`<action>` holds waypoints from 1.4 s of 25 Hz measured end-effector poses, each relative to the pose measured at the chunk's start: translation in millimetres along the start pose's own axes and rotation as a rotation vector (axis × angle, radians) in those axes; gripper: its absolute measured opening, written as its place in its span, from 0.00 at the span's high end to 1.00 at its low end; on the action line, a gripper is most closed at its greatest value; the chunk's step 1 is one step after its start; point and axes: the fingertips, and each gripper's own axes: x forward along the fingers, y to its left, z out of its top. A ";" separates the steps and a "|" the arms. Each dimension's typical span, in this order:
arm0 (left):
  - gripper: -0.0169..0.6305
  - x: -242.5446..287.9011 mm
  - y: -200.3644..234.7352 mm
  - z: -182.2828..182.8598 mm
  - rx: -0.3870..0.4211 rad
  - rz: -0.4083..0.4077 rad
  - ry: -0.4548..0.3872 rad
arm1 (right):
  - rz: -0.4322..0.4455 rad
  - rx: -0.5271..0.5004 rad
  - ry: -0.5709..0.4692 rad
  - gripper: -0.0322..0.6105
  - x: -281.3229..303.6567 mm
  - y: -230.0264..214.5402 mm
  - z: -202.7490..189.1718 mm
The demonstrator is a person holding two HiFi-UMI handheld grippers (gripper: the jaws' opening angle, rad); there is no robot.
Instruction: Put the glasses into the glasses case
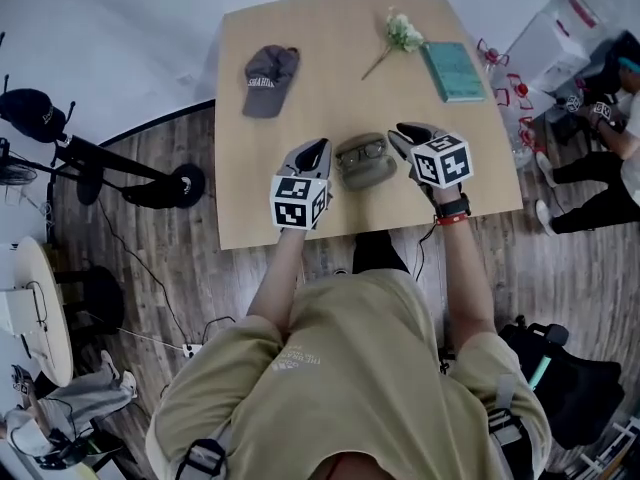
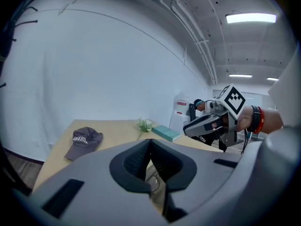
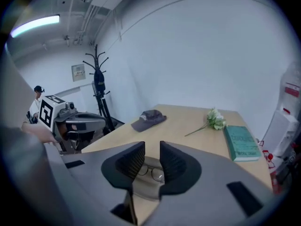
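An olive glasses case (image 1: 365,175) lies open near the table's front edge, with the glasses (image 1: 368,151) inside it. My left gripper (image 1: 319,150) hovers just left of the case and my right gripper (image 1: 403,134) just right of it, both raised off the table. In the left gripper view the jaws (image 2: 150,142) meet at their tips, nothing between them, and the glasses (image 2: 153,181) show below. In the right gripper view the jaws (image 3: 152,157) stand apart and hold nothing; the glasses (image 3: 151,172) rest in the case (image 3: 141,186) beneath them.
On the wooden table (image 1: 260,218) lie a grey cap (image 1: 268,78) at the back left, a white flower sprig (image 1: 400,34) and a teal book (image 1: 452,70) at the back right. A person (image 1: 615,118) sits beyond the table's right side.
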 end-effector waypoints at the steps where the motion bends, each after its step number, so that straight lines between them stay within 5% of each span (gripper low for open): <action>1: 0.94 -1.6 -2.7 7.1 0.011 -0.001 -0.014 | -0.025 0.011 -0.036 0.77 -8.5 1.2 4.7; 8: 0.94 -14.4 -25.2 40.6 0.055 0.004 -0.097 | -0.186 0.107 -0.279 0.83 -64.9 10.3 27.7; 14: 0.94 -34.0 -39.1 56.9 0.083 -0.004 -0.147 | -0.242 0.194 -0.445 0.87 -93.7 29.0 30.8; 20: 0.94 -46.4 -45.0 62.5 0.114 0.000 -0.182 | -0.314 0.213 -0.476 0.92 -106.1 38.2 14.3; 35: 0.94 -22.5 -44.8 32.6 0.102 -0.007 -0.112 | -0.299 0.212 -0.411 0.92 -95.9 29.6 -1.8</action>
